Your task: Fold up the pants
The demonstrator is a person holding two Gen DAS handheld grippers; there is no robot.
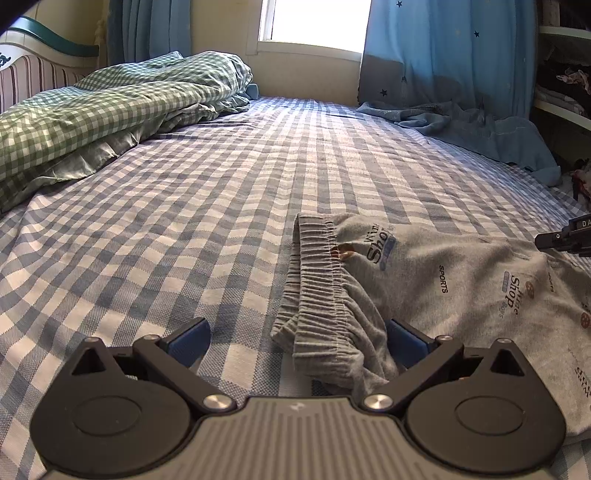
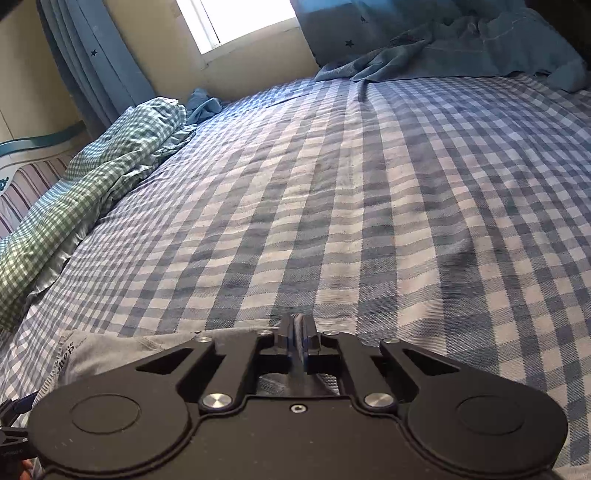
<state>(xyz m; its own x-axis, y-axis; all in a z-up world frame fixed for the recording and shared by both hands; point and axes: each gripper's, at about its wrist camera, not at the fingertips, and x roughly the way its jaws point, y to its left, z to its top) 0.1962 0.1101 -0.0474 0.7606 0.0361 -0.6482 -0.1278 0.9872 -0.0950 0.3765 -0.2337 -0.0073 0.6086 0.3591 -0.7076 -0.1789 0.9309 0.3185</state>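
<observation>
While spread on checked bedsheet below window: grey pants; left gripper released astride waistband, right gripper nearly clenched, contents unclear.

Black left gripper, blue pads, silver screws.

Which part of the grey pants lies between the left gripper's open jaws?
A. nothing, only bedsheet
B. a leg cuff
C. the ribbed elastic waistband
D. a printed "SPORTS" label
C: in the left wrist view the ribbed waistband of the grey pants lies between the left gripper's wide-open jaws.
</observation>
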